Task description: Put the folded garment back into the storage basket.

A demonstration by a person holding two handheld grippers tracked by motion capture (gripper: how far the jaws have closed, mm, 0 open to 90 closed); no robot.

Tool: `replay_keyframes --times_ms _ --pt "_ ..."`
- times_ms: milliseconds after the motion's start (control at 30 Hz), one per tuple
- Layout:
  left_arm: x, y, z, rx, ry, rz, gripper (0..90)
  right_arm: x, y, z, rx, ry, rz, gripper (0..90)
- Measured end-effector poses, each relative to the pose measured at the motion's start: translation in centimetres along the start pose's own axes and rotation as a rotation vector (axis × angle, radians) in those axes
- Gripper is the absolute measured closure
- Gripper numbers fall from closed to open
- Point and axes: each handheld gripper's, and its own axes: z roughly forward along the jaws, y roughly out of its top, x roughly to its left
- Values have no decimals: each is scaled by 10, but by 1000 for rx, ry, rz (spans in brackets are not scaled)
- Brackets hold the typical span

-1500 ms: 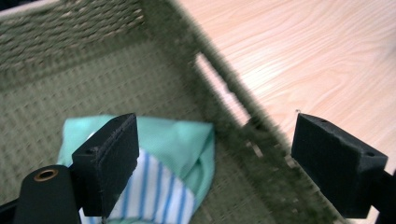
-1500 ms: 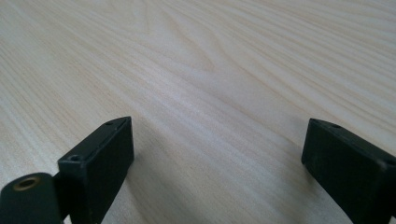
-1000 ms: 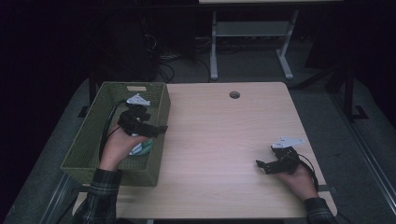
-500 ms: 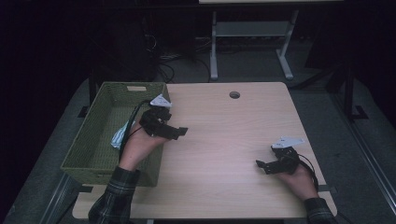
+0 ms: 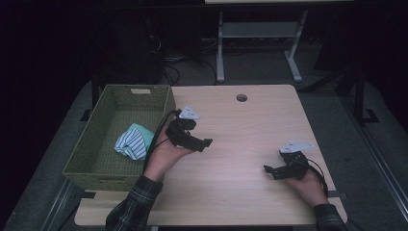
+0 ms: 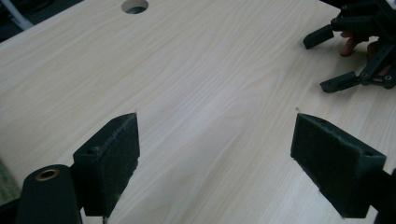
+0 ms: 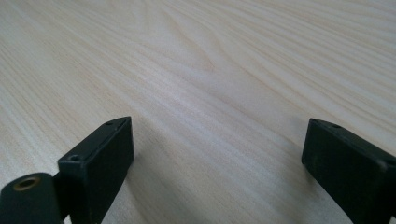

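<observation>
Left gripper (image 5: 192, 140) is held above the table (image 5: 250, 202), just right of the green woven basket (image 5: 77, 166). Its 2 jaws stand wide apart with nothing between them; the left gripper view shows bare wood in the gap. Right gripper (image 5: 276, 169) rests low at the near right of the table, jaws likewise spread wide and empty; the right gripper view shows plain wood grain between them.

The striped and teal cloth (image 5: 133, 142) lies crumpled inside the basket, toward its right wall and near half, apart from both grippers.

Judged state: the cloth appears deposited, with neither gripper in contact.

Risks from here:
1. The left gripper's cable (image 5: 161, 127) runs back over the basket's right rim. If the hand travels farther right, the cable could catch on the rim and drag or tip the basket.
2. The basket sits at the left edge of the table, its near left corner seemingly at or past the edge. A tug or nudge could push it off.
3. The cloth is bunched high near the right wall. A low pass of the left forearm over the rim could hook a fold and pull it out.
4. The 2 grippers face each other across open table; a fast inward move by either could knock the jaws together.
</observation>
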Motion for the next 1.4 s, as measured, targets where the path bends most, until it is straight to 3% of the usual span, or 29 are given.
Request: replay_keyframes --times_ms 300,700,967,1300,1400 --pt "-9 -10 22 -9 -5 8 149 0 0 0 -1 0 0 87" --pt "-17 -31 53 19 -4 10 148 0 0 0 0 0 1 87" --pt "-18 -47 76 85 -17 3 148 0 0 0 1 0 2 87" --pt "-21 -61 100 168 -10 35 143 0 0 0 1 0 1 87" --pt "-24 -61 102 161 -10 45 136 0 0 0 1 0 1 87"
